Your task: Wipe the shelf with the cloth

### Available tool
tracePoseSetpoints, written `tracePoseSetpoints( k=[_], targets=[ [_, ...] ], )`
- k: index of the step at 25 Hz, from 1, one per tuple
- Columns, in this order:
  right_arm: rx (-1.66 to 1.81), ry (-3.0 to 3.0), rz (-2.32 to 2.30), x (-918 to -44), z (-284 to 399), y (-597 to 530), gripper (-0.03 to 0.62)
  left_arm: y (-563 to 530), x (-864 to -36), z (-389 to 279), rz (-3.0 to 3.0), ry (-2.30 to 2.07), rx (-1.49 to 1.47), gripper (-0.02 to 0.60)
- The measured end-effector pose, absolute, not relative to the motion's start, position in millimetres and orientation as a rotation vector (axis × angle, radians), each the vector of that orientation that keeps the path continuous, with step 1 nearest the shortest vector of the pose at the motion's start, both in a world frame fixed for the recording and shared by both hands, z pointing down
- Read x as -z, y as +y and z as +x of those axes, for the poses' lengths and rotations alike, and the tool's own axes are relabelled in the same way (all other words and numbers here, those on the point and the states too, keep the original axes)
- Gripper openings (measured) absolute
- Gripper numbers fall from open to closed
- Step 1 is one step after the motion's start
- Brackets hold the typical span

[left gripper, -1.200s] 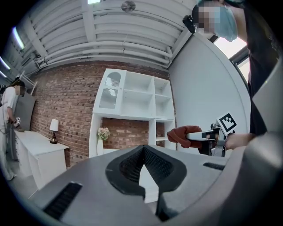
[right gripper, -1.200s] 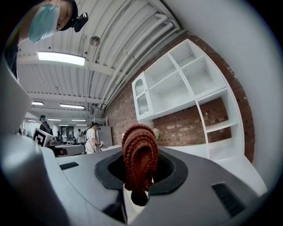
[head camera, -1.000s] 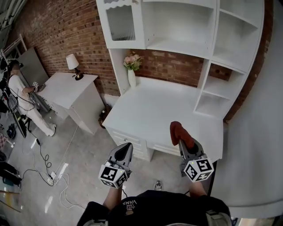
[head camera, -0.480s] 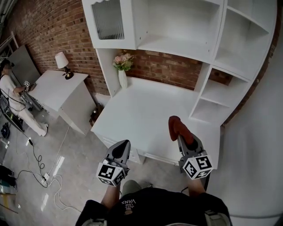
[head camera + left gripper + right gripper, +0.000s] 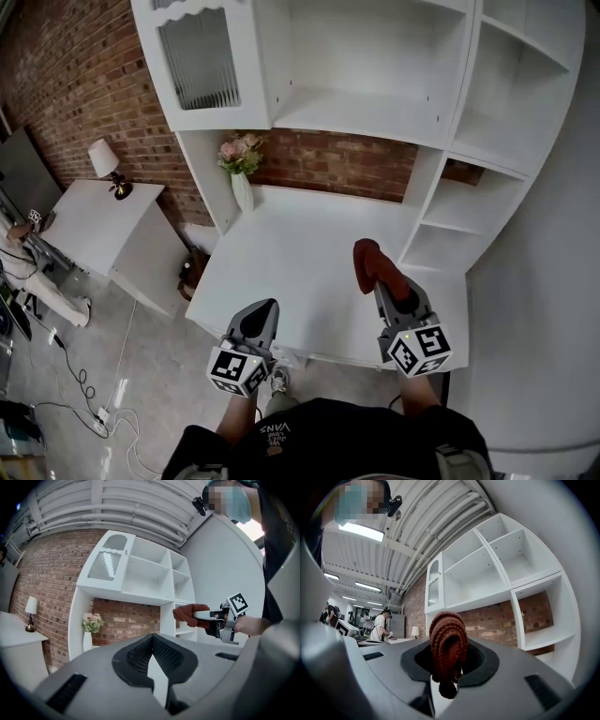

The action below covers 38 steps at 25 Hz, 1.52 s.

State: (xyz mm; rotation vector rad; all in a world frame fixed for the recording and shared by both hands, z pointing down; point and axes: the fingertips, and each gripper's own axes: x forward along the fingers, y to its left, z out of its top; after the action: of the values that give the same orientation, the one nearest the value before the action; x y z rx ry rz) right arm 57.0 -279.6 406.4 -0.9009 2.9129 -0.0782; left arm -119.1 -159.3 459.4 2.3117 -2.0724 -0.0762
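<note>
A white shelf unit (image 5: pixel 366 108) stands over a white desk top (image 5: pixel 300 253) against a brick wall. My right gripper (image 5: pixel 384 283) hovers above the desk's front right part, shut on a folded rust-brown cloth (image 5: pixel 371 262) that sticks out past its tips. In the right gripper view the cloth (image 5: pixel 448 641) is pinched between the jaws of that gripper (image 5: pixel 449 667), with the shelf unit (image 5: pixel 487 597) ahead. My left gripper (image 5: pixel 265 307) hangs over the desk's front edge, shut and empty. The left gripper (image 5: pixel 152 641) sees the cloth (image 5: pixel 187 614) to its right.
A white vase of pink flowers (image 5: pixel 239 169) stands at the desk's back left corner. A lamp (image 5: pixel 105 161) sits on a white side table (image 5: pixel 94 220) to the left. A person (image 5: pixel 28 272) is at the far left edge, and cables (image 5: pixel 84 394) lie on the floor.
The desk and shelf unit have come closer and lower in the head view as I stepped forward. Both grippers keep their hold and their places in the picture.
</note>
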Motion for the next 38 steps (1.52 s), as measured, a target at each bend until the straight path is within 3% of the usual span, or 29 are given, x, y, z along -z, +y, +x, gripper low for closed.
tracePoseSetpoints(
  k=[21, 38],
  targets=[
    [-0.518, 2.731, -1.118, -244.4, -97.7, -391.1, 0.089, -266.0, -437.4, -234.9, 2.57, -1.758, 0.129, 0.008],
    [-0.896, 2.989, -1.329, -178.8, -197.6, -504.8, 0.092, -285.6, -453.9, -302.6, 2.599, -1.68, 0.147, 0.008]
  ],
)
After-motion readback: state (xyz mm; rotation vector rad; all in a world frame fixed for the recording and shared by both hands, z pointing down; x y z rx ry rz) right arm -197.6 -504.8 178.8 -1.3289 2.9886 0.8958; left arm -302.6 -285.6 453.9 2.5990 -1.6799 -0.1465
